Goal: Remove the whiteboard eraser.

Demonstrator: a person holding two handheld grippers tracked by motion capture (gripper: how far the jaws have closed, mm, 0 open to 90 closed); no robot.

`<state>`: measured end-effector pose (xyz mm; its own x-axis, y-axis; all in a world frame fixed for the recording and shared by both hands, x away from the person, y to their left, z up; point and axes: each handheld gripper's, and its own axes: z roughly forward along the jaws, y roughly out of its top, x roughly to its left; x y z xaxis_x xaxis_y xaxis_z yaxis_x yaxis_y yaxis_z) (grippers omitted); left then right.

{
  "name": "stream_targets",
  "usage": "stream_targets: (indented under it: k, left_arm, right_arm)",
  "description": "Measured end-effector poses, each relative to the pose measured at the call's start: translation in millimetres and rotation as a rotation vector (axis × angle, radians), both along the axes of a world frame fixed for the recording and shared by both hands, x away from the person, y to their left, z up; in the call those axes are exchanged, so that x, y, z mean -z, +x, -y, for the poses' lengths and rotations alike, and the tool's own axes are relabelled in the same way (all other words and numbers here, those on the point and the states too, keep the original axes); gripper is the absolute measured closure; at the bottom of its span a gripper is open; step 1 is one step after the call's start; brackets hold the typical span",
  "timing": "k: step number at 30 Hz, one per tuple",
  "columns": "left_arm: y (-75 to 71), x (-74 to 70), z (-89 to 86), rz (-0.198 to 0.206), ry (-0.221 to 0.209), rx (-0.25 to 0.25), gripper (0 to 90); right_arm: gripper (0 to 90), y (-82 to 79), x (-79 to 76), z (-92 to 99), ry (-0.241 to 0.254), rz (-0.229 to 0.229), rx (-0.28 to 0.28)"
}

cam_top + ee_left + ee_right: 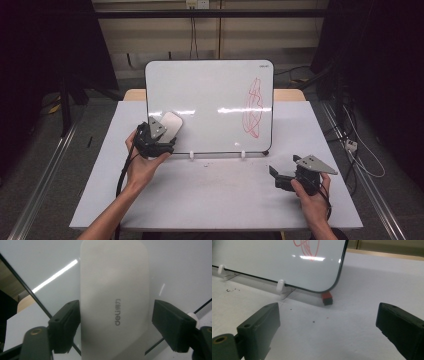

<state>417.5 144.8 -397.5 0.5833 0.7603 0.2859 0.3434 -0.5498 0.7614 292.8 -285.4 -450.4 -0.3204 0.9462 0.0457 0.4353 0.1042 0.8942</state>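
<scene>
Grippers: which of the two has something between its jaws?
The left gripper, at the whiteboard: a white eraser sits between its jaws. The right gripper has bare table between its open jaws.

We've got a white tabletop (215,195) before us, pale and matte, with a wooden edge peeking out at its far side. Standing on it, propped in two small white clips (280,286), is a whiteboard (210,90) leaning back, red scribble (253,107) on its right half. Tucked at the board's near right corner sits a small red-and-black block (327,298). Dark specks dot the tabletop just in front of the clips.
</scene>
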Motion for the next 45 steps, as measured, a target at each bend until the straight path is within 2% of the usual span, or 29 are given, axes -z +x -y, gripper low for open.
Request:
stream_targets:
  k: [6,8,9,10,15,16,19,26,29,32,35,45]
  left_arm:
    - [1.5,2.5,4.7,0.021,0.011,-0.019,25.6]
    - [2.5,3.7,6.0,0.024,0.030,-0.023,26.6]
    - [2.9,4.2,6.4,0.026,0.030,-0.031,27.5]
    - [3.4,5.0,6.8,0.027,0.011,-0.040,28.9]
    - [2.2,4.5,9.3,0.036,0.046,-0.051,29.8]
    - [2.3,4.6,9.2,0.034,0.038,-0.054,29.9]
    - [1.9,4.4,10.3,0.041,0.051,-0.059,30.2]
    - [0.8,4.5,12.1,0.044,0.049,-0.074,30.7]
    - [1.0,5.5,12.1,0.050,0.025,-0.079,30.8]
    - [1.4,3.7,9.9,0.028,0.028,-0.063,30.8]
    - [1.7,3.9,9.2,0.034,0.024,-0.062,30.8]
    - [2.8,2.1,3.5,0.012,-0.021,-0.040,30.9]
  right_arm:
    - [5.2,0.2,0.5,0.4,-0.001,-0.002,-0.002]
    - [5.2,0.1,0.3,0.4,0.000,-0.002,-0.002]
    - [5.2,0.1,0.3,0.4,-0.001,-0.003,0.000]
    - [5.2,0.1,0.3,0.5,0.000,-0.003,0.000]
    - [5.3,0.9,0.9,-0.2,-0.004,-0.008,-0.002]
    - [5.3,0.8,0.7,-0.8,-0.006,-0.007,-0.004]
    - [5.3,0.7,0.8,-0.8,-0.006,-0.008,-0.004]
    - [5.3,0.7,0.7,-0.9,-0.006,-0.007,-0.006]
    - [5.3,0.8,0.7,-0.6,-0.005,-0.007,-0.004]
    - [5.3,0.8,0.6,0.0,-0.004,-0.007,0.000]
    - [5.3,0.6,0.5,0.0,-0.003,-0.007,0.000]
    - [5.3,0.4,0.4,0.2,-0.002,-0.006,-0.001]
